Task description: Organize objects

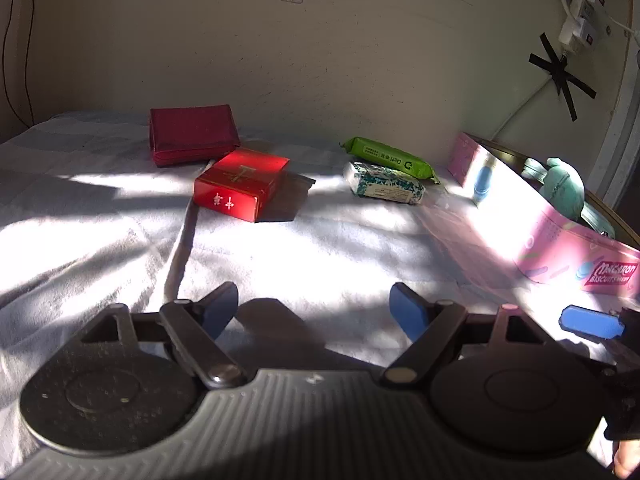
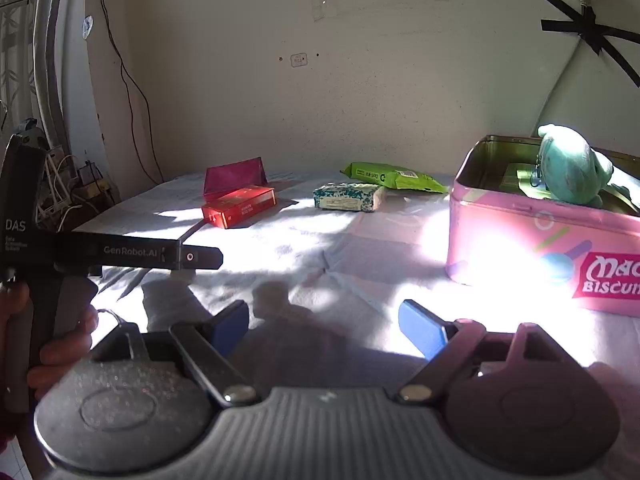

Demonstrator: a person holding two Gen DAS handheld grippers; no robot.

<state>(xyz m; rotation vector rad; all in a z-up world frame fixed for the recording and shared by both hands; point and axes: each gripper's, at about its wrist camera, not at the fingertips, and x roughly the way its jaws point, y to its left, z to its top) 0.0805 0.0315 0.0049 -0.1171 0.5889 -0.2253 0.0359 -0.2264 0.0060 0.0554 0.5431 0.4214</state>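
Now, tin (image 2: 532, 252): glossy pink metal, fuzzy teal plush (image 2: 570, 170) inside, at two o'clock.
Left gripper (image 1: 314, 308): fingers apart, empty.
Right gripper (image 2: 324, 326): fingers apart, empty.

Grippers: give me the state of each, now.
Left gripper: open, holding nothing, over the white cloth.
Right gripper: open, holding nothing.

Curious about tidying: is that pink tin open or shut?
Open: the pink tin has no lid on, and a teal plush toy sits inside.
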